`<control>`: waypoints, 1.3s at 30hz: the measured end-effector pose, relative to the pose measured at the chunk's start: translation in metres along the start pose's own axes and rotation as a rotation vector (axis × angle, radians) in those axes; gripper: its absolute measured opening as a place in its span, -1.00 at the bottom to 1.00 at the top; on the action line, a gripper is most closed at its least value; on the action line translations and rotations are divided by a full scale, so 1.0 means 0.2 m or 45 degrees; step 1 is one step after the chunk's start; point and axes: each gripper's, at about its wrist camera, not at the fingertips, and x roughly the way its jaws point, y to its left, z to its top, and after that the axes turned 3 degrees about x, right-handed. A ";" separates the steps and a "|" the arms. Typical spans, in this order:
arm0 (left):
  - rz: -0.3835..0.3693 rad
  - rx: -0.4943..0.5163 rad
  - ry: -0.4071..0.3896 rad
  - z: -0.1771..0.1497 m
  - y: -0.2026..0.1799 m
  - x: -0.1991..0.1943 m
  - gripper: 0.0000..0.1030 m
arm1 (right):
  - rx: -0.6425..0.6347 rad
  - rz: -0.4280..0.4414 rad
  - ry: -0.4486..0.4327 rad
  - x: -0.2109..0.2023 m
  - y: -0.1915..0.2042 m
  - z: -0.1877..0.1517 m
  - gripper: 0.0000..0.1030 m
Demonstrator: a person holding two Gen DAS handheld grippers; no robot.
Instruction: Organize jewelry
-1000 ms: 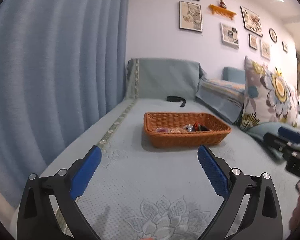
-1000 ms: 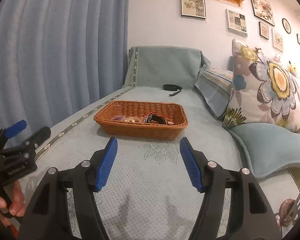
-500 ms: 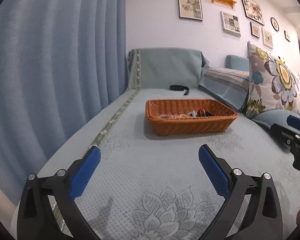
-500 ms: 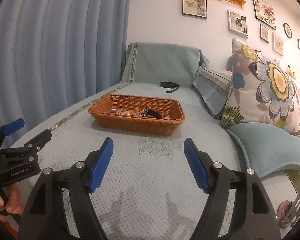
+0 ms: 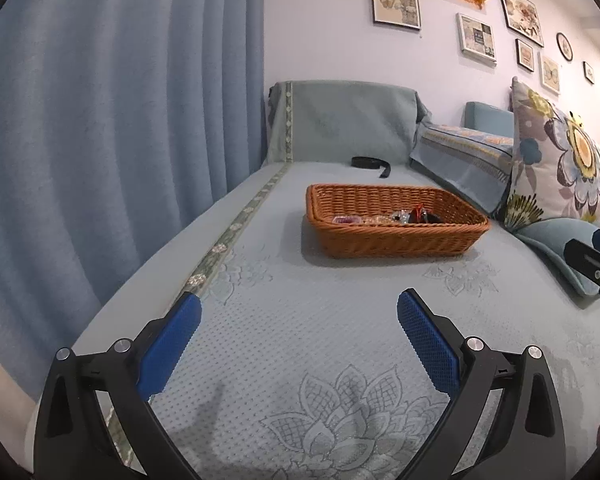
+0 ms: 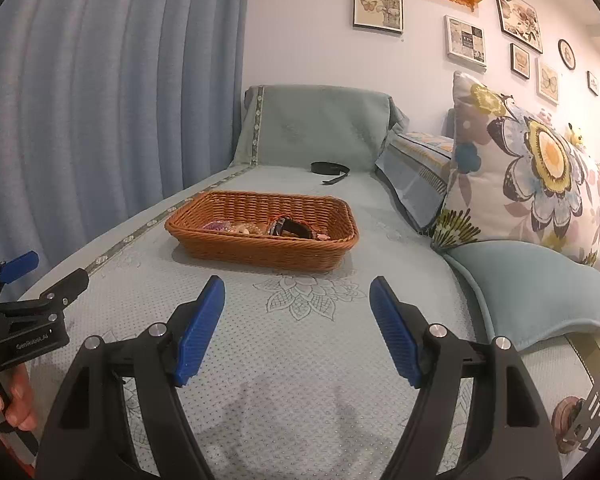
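Jaws spread wide and empty on both the left gripper (image 5: 299,316) and right gripper (image 6: 297,306), whose jaws have just been opening, the jewelry (image 6: 260,227) lies untouched in the wicker basket (image 6: 260,246) ahead, sorting apparently unstarted.

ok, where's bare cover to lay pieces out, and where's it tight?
Bare: the sofa cover between both open tools and the wicker basket; also the strip left of the basket along the trim band. Behind it lies a black strap. Tight: right side, against the blue cushion and floral pillow.
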 end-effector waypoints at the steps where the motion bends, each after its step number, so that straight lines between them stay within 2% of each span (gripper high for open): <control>1: -0.002 -0.003 -0.002 0.00 0.00 0.00 0.85 | -0.001 0.005 0.004 0.00 0.00 0.00 0.38; 39: 0.015 0.045 -0.015 0.01 -0.04 -0.02 0.85 | -0.025 0.032 0.038 0.04 0.01 -0.02 0.41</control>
